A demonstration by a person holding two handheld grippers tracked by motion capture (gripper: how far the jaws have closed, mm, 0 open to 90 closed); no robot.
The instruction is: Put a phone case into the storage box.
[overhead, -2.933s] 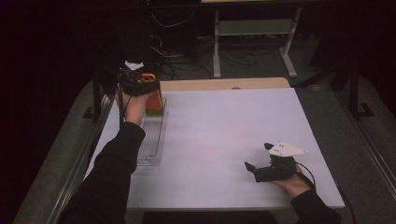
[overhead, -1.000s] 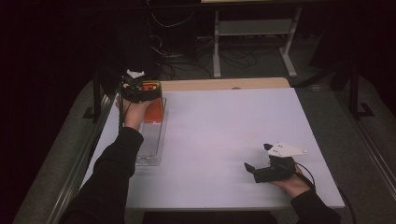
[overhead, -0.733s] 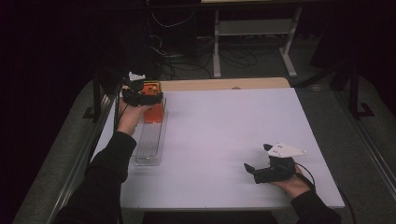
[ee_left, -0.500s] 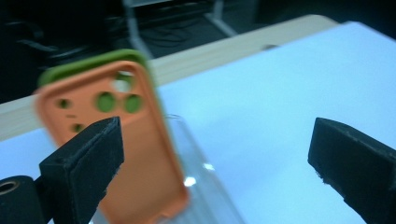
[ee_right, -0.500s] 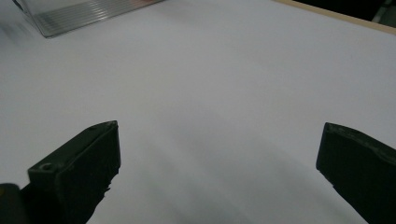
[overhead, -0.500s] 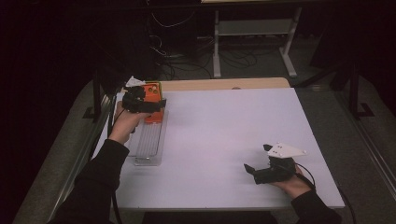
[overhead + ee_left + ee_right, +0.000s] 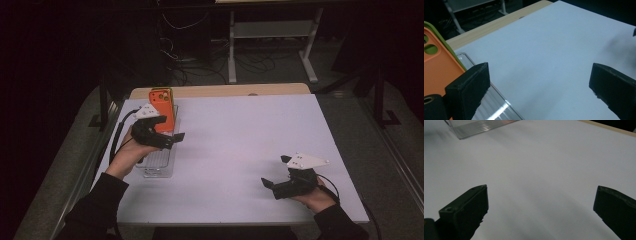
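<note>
So the left gripper was hanging over the clear ridged tray at the left edge of the white surface, jaws spread wide with nothing between them. The orange phone case stood upright in the tray's far end, just beside that gripper, with a green case right behind it. The right gripper sat near the front right, also wide open and empty.

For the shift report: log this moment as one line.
left hand-held gripper: open, beside orange phone case | case: upright in clear tray | right hand-held gripper: open, empty, on table
</note>
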